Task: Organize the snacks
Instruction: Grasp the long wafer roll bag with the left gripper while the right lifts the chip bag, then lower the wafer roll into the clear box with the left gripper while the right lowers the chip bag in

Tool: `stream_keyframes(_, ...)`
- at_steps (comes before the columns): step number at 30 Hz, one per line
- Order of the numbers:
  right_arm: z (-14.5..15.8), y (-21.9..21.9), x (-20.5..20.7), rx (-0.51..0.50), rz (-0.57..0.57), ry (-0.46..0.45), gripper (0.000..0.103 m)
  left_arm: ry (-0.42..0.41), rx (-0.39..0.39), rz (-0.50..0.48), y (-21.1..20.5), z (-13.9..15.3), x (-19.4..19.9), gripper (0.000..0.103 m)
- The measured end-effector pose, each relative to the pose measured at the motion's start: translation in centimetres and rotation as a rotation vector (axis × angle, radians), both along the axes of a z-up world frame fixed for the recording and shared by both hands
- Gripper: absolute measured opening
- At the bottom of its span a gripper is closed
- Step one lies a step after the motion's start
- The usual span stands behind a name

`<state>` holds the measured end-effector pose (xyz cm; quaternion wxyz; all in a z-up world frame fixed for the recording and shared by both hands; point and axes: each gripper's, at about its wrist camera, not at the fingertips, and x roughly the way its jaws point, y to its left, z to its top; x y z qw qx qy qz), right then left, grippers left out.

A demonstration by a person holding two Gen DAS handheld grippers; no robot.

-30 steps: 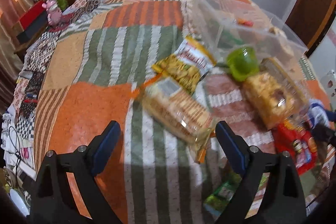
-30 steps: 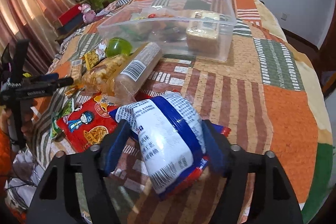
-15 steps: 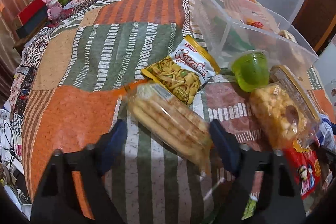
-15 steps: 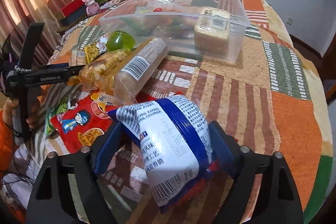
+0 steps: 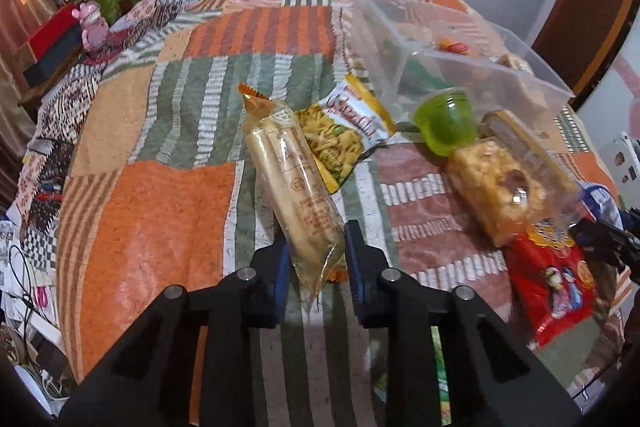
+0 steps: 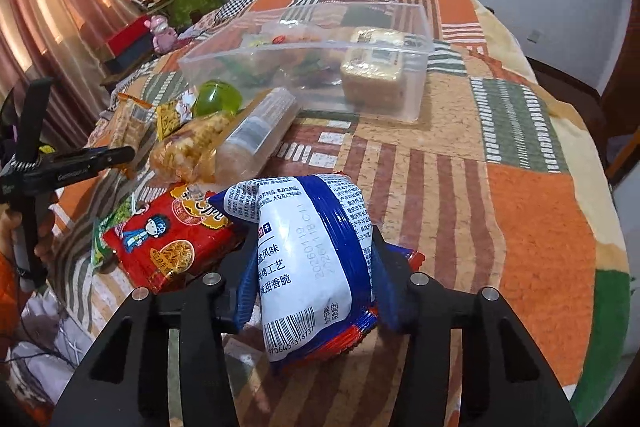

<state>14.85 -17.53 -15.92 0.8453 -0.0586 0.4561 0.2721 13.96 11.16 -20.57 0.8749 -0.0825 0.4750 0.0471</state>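
On the patchwork bedspread [image 5: 160,211], the left gripper [image 5: 314,251] has just closed its jaws onto the near end of a long clear biscuit pack [image 5: 292,179], while the right gripper [image 6: 316,259], jaws likewise just closing, clamps a blue-and-white snack bag [image 6: 304,251] near the spread's near edge, the clear plastic bin [image 6: 320,63] farther back.

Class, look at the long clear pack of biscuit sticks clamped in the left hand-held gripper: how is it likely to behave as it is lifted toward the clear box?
The biscuit-stick pack probably stays fairly stiff, since its sticks run lengthwise. Gripped only near one end by the left hand-held gripper, its far end may droop or swing. The glossy wrapper looks slippery, and the sticks seem breakable under a hard squeeze.
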Motion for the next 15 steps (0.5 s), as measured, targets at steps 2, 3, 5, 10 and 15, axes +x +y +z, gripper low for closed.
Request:
stream_keyframes(2, 0.4, -0.3, 0.1, 0.007, -0.015, -0.01, 0.045, -0.022, 0.006, -0.011, -0.4, 0.9, -0.4, 0.025)
stream_keyframes(3, 0.8, -0.6, 0.1, 0.01, -0.026, -0.021, 0.044, -0.03, 0.009, -0.013, -0.5, 1.2, -0.3, 0.025)
stream_keyframes(5, 1.6, -1.0, 0.4, 0.022, -0.041, -0.038, 0.044, -0.053, 0.015, -0.022, -0.8, 2.1, -0.5, 0.025)
stream_keyframes(10, 3.7, -1.2, 1.0, 0.038, -0.069, -0.102, 0.044, -0.103, 0.017, -0.042, -1.5, 4.2, 0.0, 0.025)
stream_keyframes(15, 5.7, -0.8, 2.5, 0.077, -0.091, -0.155, 0.044, -0.153, 0.021, -0.07, -2.4, 6.2, 1.3, 0.025)
